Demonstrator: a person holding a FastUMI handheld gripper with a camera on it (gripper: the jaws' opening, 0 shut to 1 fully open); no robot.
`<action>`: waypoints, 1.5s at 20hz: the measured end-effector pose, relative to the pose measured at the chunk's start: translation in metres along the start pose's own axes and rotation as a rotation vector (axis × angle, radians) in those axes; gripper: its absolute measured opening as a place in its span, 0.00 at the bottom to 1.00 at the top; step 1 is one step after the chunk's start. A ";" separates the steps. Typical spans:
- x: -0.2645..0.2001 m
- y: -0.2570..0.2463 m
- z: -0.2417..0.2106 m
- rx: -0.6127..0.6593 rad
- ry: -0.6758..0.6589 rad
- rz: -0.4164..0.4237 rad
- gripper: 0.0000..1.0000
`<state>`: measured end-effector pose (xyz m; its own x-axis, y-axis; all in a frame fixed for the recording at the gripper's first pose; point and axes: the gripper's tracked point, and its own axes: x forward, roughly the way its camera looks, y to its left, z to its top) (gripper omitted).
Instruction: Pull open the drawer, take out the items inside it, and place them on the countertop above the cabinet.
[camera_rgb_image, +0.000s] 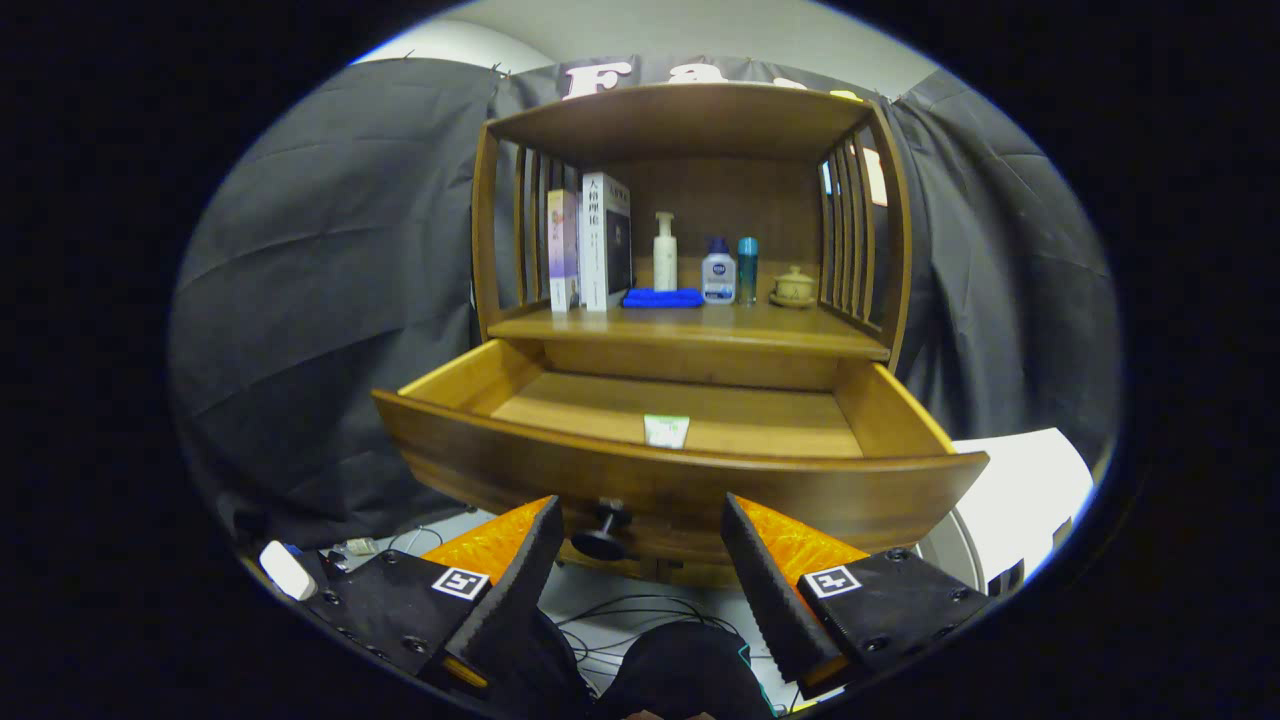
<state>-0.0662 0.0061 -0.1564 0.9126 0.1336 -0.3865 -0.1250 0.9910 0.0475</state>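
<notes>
Gaping gripper (640, 560) before open drawer (680, 470)

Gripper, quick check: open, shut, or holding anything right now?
Gripper: open, holding nothing; fingers spread just short of the pulled-out drawer, its knob between them, untouched.

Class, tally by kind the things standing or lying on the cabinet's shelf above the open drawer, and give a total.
Books: 2
Bottles: 3
Blue cloth: 1
Lidded cup on saucer: 1
Total: 7
The gripper is open, before the drawer's knob.
</notes>
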 end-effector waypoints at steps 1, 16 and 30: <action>-0.002 -0.001 0.009 -0.017 0.000 0.003 0.98; 0.082 -0.018 0.112 -0.213 0.085 0.070 0.98; 0.162 -0.015 0.040 -0.192 0.536 0.171 0.98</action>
<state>0.0994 0.0134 -0.1826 0.5557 0.2203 -0.8017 -0.3667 0.9303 0.0014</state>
